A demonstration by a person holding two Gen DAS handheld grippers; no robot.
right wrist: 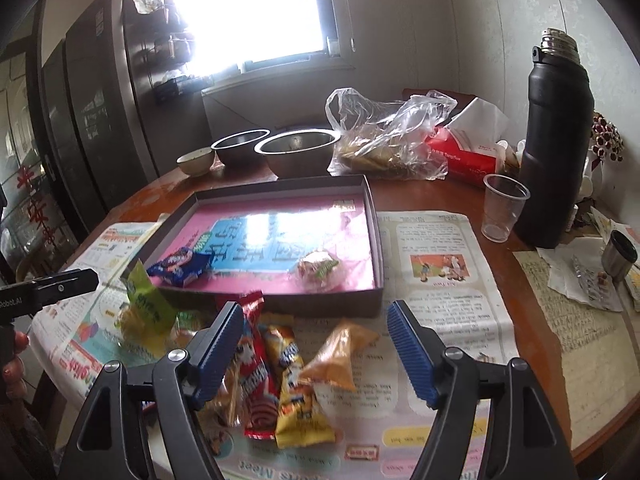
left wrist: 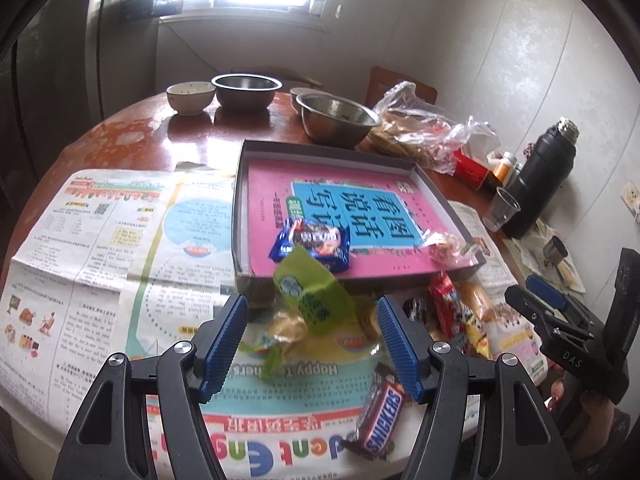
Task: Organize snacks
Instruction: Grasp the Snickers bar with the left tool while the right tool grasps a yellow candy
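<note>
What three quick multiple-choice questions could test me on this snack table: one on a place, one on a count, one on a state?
1. Where does the Snickers bar lie?
A. inside the box
B. on the newspaper, outside the box
C. in a metal bowl

2. How many snacks are in the shallow box?
A. none
B. two
C. five

3. How are the fingers of the right gripper?
A. spread apart, gripping nothing
C. pinched on the plastic cup
B. clamped on the black flask

Answers:
1 B, it rests on the newspaper near the left gripper.
2 B, only the blue packet and a clear-wrapped sweet sit on the pink lining.
3 A, the snacks lie on the paper beneath them, untouched.
</note>
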